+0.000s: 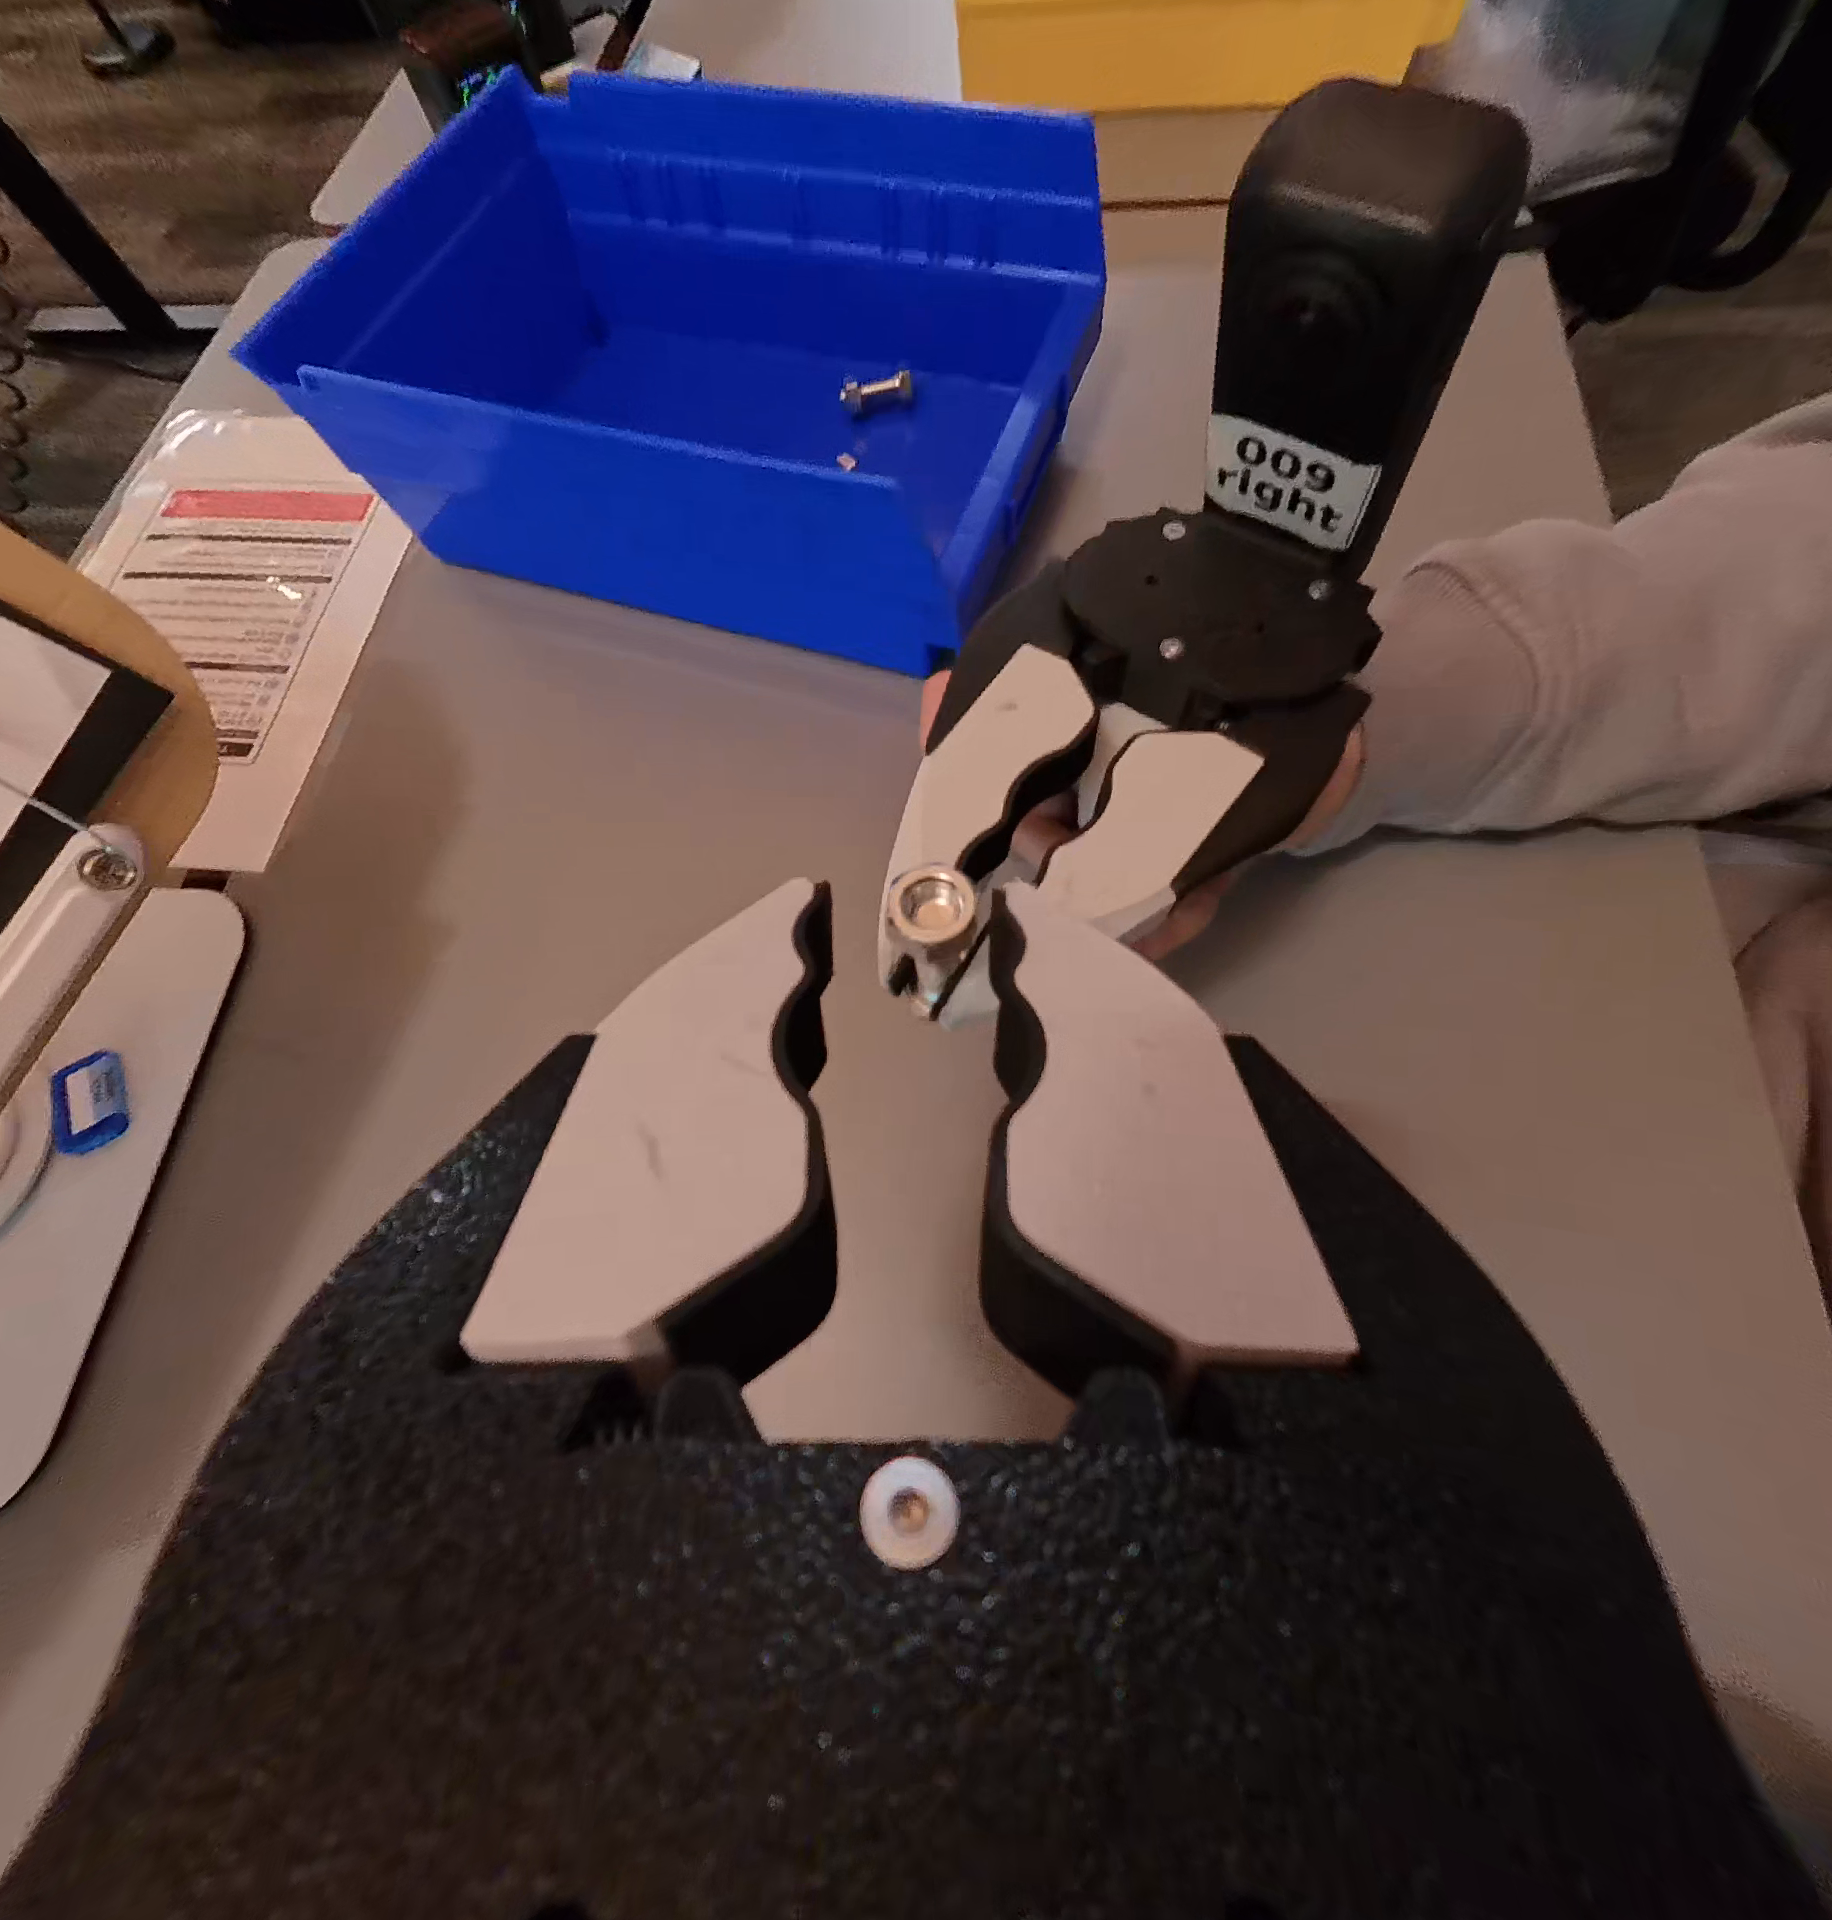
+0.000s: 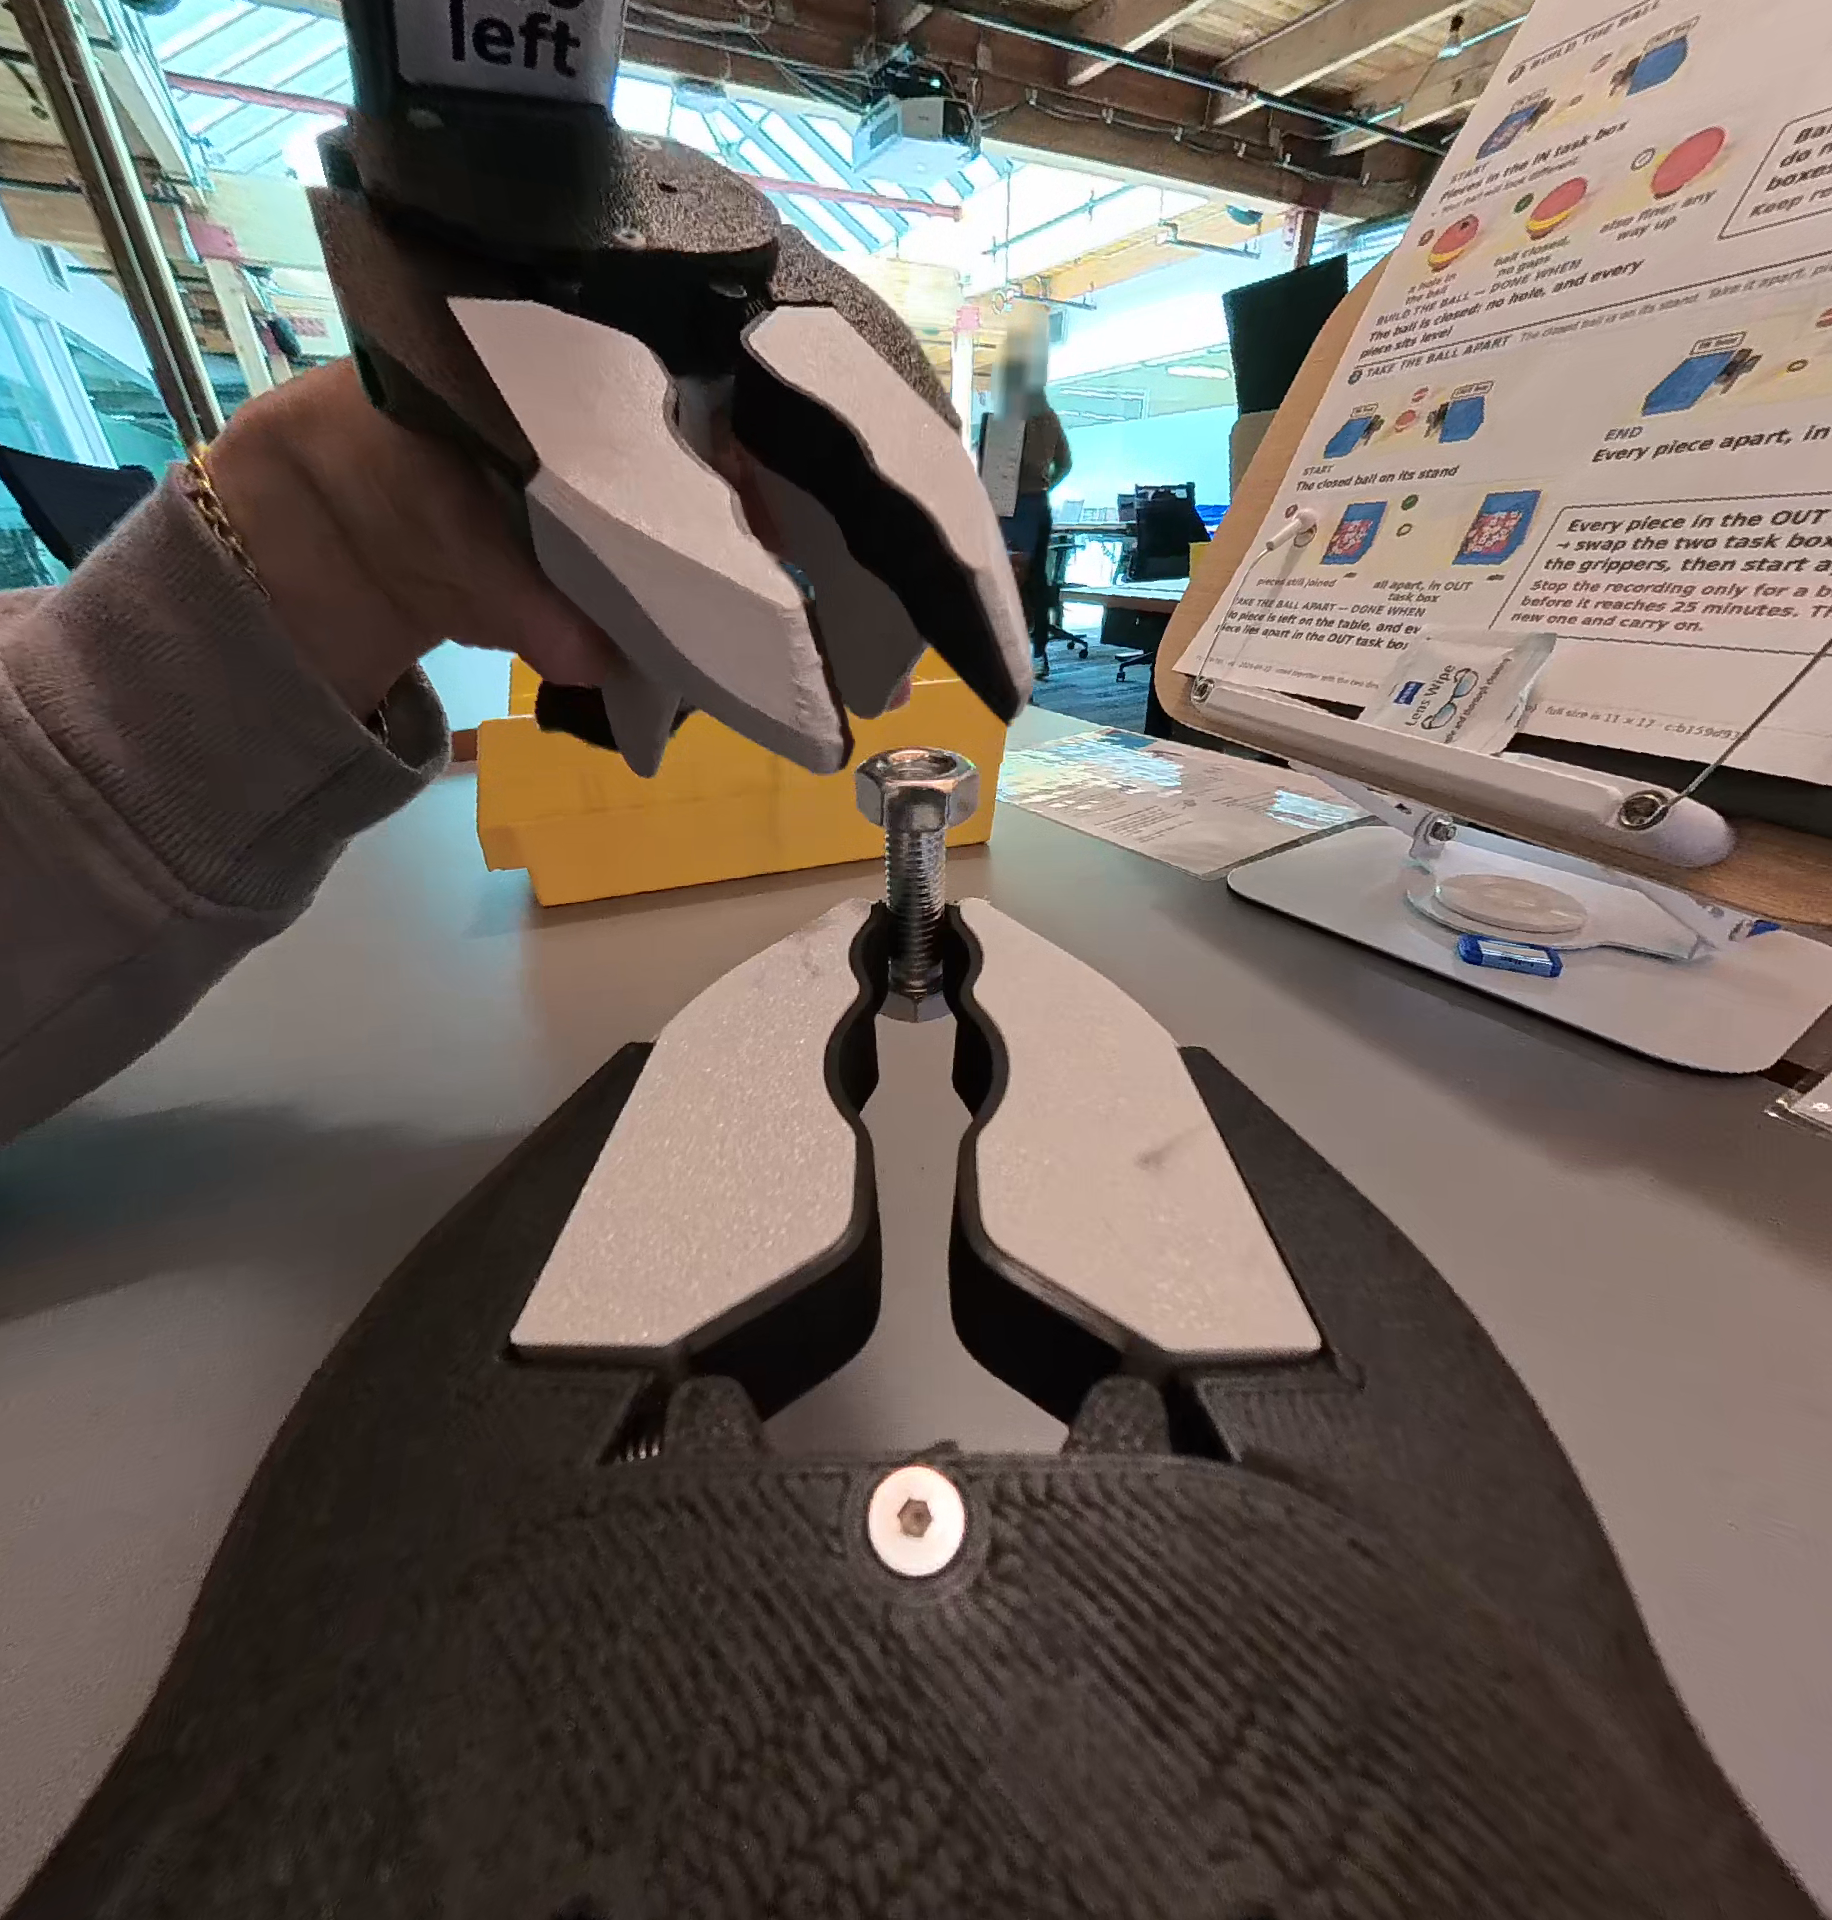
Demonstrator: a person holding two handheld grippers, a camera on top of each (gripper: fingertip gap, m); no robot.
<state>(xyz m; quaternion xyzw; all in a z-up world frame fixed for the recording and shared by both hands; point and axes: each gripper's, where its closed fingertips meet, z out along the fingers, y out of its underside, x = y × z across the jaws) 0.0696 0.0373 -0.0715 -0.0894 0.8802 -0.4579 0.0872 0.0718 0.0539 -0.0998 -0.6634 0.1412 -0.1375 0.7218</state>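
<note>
Gripping the threaded shaft of a silver bolt upright over the grey table, the right gripper has both pads pressed on it, nut at the top. Left gripper hovers just above that nut, jaws apart and bare. Blue bin behind holds another small bolt

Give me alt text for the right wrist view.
The right tool clamps a silver bolt upright, a nut at its top. The left tool hovers open just above it, over a grey table with a yellow bin behind.
</note>
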